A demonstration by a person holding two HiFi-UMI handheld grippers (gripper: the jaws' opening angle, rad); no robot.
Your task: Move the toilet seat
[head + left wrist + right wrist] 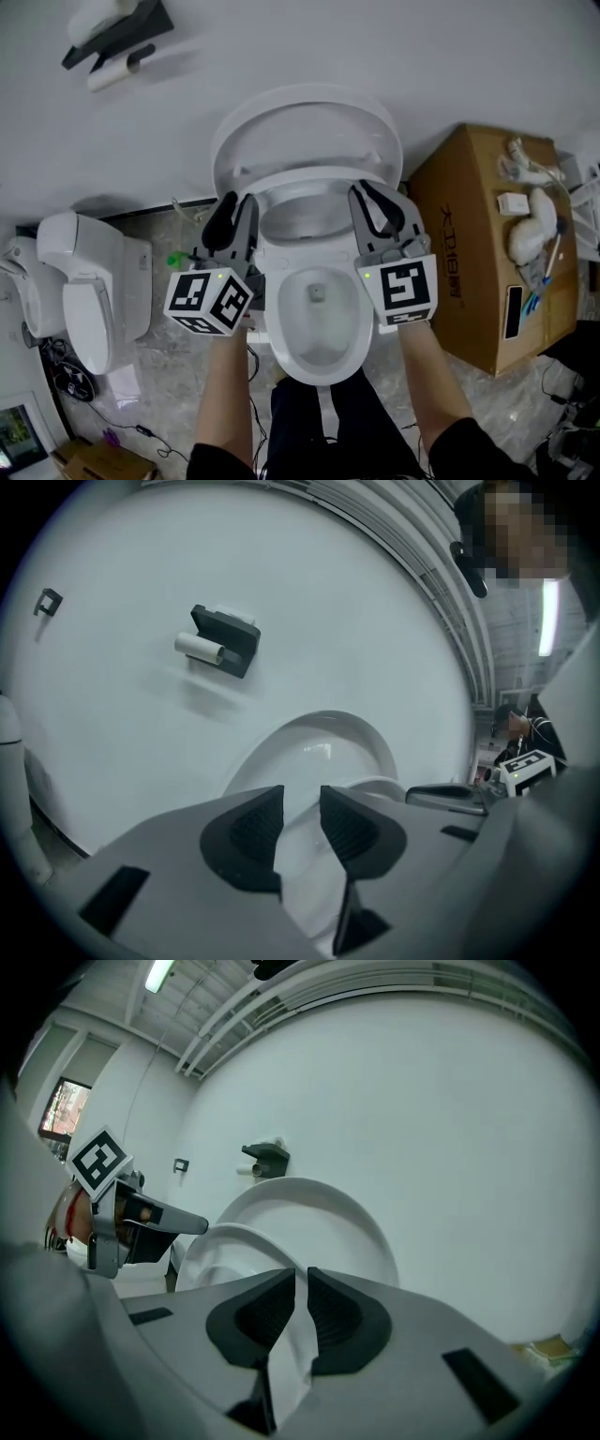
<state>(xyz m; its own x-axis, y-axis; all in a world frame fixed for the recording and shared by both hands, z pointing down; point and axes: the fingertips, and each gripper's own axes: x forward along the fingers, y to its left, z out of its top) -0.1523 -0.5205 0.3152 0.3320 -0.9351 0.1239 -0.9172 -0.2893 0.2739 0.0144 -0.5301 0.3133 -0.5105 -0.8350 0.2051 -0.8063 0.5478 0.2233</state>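
The white toilet (pixel 319 323) stands in front of me with its lid (pixel 305 117) tipped up against the wall. The toilet seat (pixel 309 180) is lifted partway off the bowl, between lid and rim. My left gripper (pixel 236 208) straddles the seat's left edge; in the left gripper view (pixel 301 822) the white rim fills the gap between the pads. My right gripper (pixel 377 202) is shut on the seat's right edge, and in the right gripper view (pixel 301 1307) the dark pads pinch the thin white rim (pixel 286 1354).
A cardboard box (pixel 469 272) with white fittings on top stands close on the right. A second toilet (pixel 89 291) sits on the left. A black paper-roll holder (pixel 117 42) hangs on the wall. Cables lie on the floor at the lower left.
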